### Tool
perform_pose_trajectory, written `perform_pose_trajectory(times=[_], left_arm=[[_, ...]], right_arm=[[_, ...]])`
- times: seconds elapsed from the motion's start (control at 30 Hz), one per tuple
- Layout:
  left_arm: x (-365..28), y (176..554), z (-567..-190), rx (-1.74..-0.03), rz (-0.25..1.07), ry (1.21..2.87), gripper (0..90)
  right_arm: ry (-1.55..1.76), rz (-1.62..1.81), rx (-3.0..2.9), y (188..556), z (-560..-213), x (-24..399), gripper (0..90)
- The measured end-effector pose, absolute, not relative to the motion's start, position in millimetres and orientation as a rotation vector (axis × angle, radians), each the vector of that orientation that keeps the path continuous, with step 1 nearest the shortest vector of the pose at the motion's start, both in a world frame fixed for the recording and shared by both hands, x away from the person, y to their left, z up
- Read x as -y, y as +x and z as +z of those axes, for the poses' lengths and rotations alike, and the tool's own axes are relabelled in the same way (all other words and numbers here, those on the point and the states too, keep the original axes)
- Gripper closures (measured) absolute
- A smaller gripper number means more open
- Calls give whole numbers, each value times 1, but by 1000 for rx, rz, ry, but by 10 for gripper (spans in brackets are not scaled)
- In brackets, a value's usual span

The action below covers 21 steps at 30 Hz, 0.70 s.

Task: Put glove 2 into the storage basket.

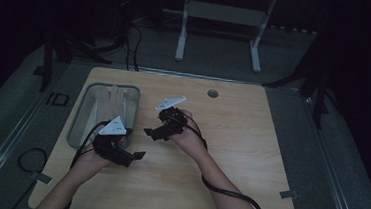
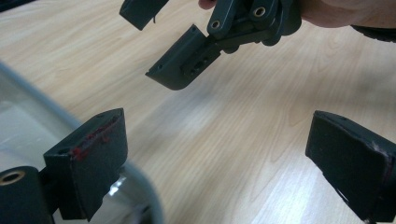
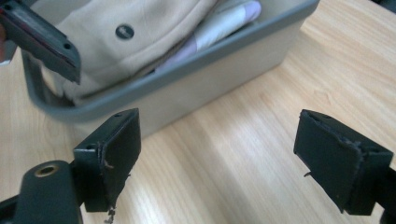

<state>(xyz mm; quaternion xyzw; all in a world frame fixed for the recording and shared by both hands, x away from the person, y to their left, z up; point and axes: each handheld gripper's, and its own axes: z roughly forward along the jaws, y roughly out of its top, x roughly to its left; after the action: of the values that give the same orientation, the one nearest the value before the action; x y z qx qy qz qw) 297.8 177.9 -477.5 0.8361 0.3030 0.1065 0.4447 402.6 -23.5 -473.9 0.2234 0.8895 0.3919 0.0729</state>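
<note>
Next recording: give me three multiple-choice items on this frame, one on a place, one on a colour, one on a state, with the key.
1. Where does the grey bin stand on the table?
A. the person's left side
B. centre
C. right edge

2. What colour is the garment in the bin?
A. red
B. beige
C. dark blue

3. How do the right gripper's jaws stand?
A. shut on the garment
B. shut, empty
C. open, empty

Key: 1 A, the high view shows it left of both hands. 2 B, the right gripper view shows beige cloth with a dark button. 3 C, bare wood lies between the jaws.
</note>
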Motion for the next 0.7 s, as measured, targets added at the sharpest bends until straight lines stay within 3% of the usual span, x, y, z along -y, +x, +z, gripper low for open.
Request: perform_pose_trajectory(times=[0.7], left_arm=[[-124, 290, -508, -601, 151, 2127, 59]], right_arm=[[711, 1166, -2671, 382, -502, 84, 145]])
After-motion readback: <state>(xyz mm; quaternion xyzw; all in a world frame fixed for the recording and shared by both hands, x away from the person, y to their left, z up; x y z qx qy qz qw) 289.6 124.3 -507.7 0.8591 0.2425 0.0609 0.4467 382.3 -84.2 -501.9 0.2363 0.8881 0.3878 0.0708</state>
